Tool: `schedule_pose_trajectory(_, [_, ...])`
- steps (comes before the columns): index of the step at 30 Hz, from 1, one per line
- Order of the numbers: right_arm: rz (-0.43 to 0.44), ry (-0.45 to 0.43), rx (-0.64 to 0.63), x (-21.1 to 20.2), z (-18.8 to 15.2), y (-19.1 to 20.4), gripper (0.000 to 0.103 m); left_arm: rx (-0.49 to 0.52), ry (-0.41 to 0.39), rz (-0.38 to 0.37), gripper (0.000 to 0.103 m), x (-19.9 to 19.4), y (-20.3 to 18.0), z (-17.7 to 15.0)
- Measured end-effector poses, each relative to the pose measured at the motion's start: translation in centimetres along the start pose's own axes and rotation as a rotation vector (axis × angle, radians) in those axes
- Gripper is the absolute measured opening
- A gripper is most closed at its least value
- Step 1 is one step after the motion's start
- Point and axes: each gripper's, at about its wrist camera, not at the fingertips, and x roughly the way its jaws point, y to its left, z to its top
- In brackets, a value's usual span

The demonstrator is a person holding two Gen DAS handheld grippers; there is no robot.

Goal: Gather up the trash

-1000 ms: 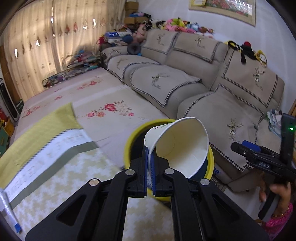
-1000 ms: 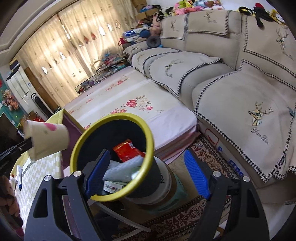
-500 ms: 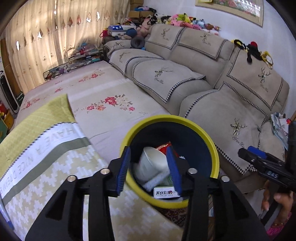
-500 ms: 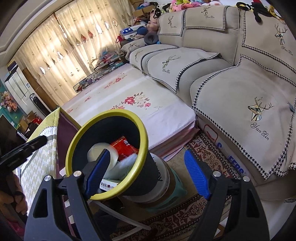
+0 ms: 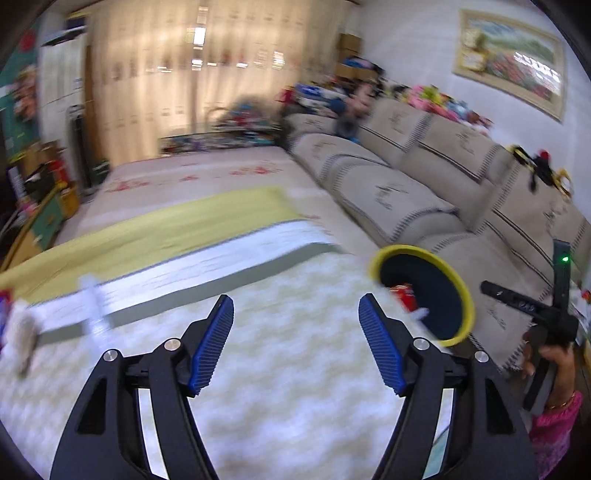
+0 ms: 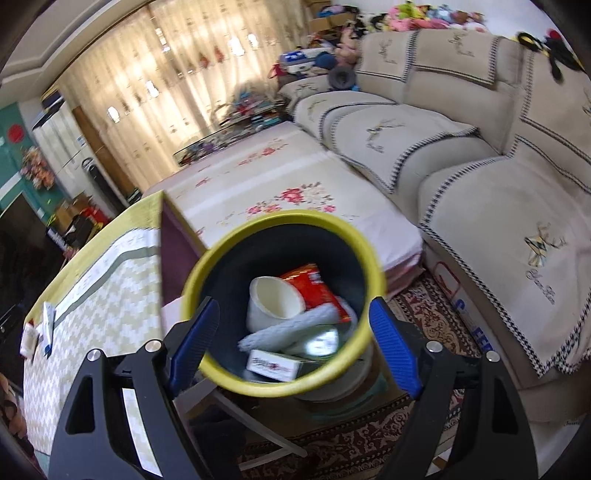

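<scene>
Bin [image 6: 207,365] stands off the table [image 6: 110,295] edge, betw table and sofa [image 6: 480,206]. In bin: paper cup [image 6: 273,299] on its side, wrapper [image 6: 314,291] just behind it, roll [image 6: 291,328] in front, small box [image 6: 273,365] nearest. Mattress [image 6: 288,184] lies behind bin, alongside sofa. On table's far left end: a few small scraps [image 6: 31,339]. Rug [image 6: 424,325] under bin, in front of sofa.

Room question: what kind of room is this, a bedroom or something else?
Probably a home living room: a long beige sofa along the wall, tall curtains over the window, and plush toys piled behind the sofa.
</scene>
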Motion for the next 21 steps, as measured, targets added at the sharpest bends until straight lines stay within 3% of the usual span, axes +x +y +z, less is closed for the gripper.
schedule_pose_trajectory(2, [0.015,0.004,-0.034,0.2,0.1,2.1,0.079,-0.031,-0.018,0.055,0.076,-1.8,3.0,-1.2])
schedule_pose_trajectory(8, [0.080,0.025,-0.159,1.2,0.1,10.4,0.079,-0.162,-0.043,0.243,0.077,-6.0,13.9,-6.0])
schedule_pose_trajectory(12, [0.137,0.047,-0.265,1.9,-0.6,17.3,0.079,-0.241,-0.046,0.328,0.078,-7.9,19.6,-9.0])
schedule_pose_trajectory(16, [0.197,0.078,-0.370,2.7,-1.9,24.1,0.079,-0.287,-0.039,0.363,0.082,-8.3,23.0,-11.1])
schedule_pose_trajectory(21, [0.285,0.125,-0.492,3.7,-4.1,32.9,0.079,-0.299,-0.054,0.362,0.082,-8.2,24.0,-11.6])
